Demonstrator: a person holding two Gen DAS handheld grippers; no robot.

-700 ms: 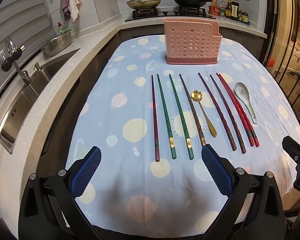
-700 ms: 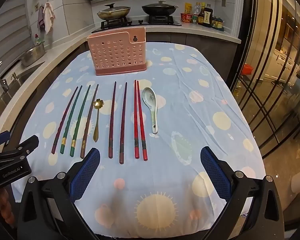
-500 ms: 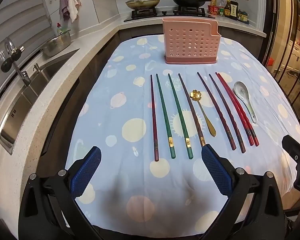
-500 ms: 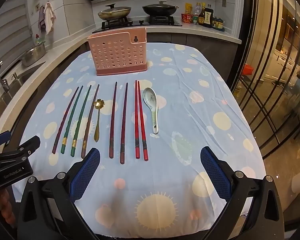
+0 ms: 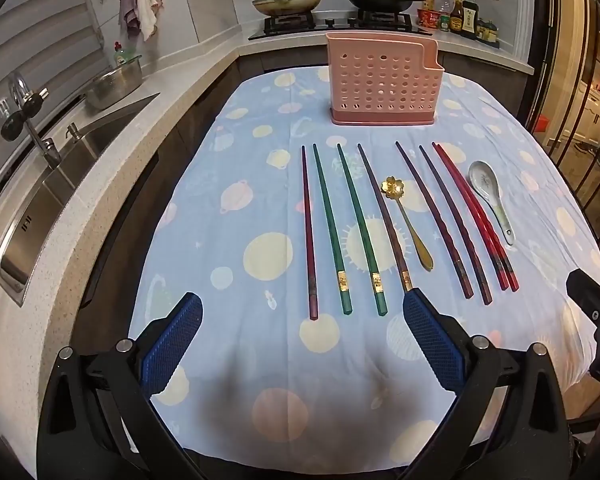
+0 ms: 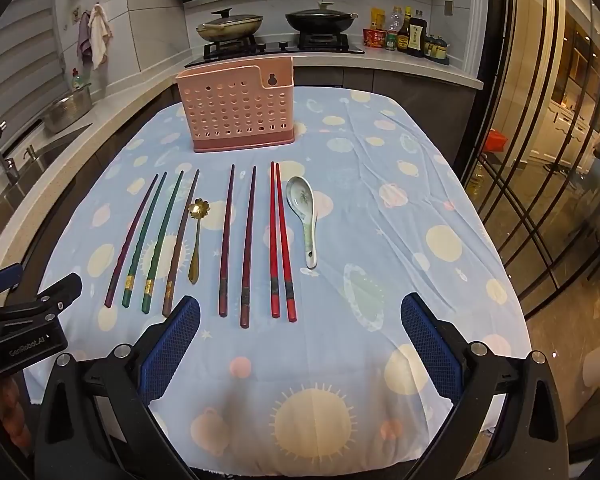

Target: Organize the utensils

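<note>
A pink perforated utensil holder (image 5: pixel 382 84) (image 6: pixel 238 110) stands upright at the far end of the table. In front of it lie several chopsticks in a row: two green ones (image 5: pixel 356 224) (image 6: pixel 156 236) flanked by maroon ones, a dark pair (image 5: pixel 444 220) (image 6: pixel 238 236) and a red pair (image 5: pixel 476 216) (image 6: pixel 280 236). A gold flower spoon (image 5: pixel 406 220) (image 6: pixel 196 240) lies mid-row and a white ceramic spoon (image 5: pixel 490 196) (image 6: pixel 304 216) at the right end. My left gripper (image 5: pixel 302 316) and right gripper (image 6: pixel 300 316) hover open and empty above the near ends.
The table wears a blue planet-print cloth (image 5: pixel 240 240) (image 6: pixel 400 220). A counter with a sink (image 5: pixel 52 188) runs along the left. A stove with two pans (image 6: pixel 276 26) and sauce bottles (image 6: pixel 408 36) sits behind. Glass doors (image 6: pixel 540 160) stand at the right.
Both views have crept slightly closer to the table; nothing on it has moved and both grippers stay open.
</note>
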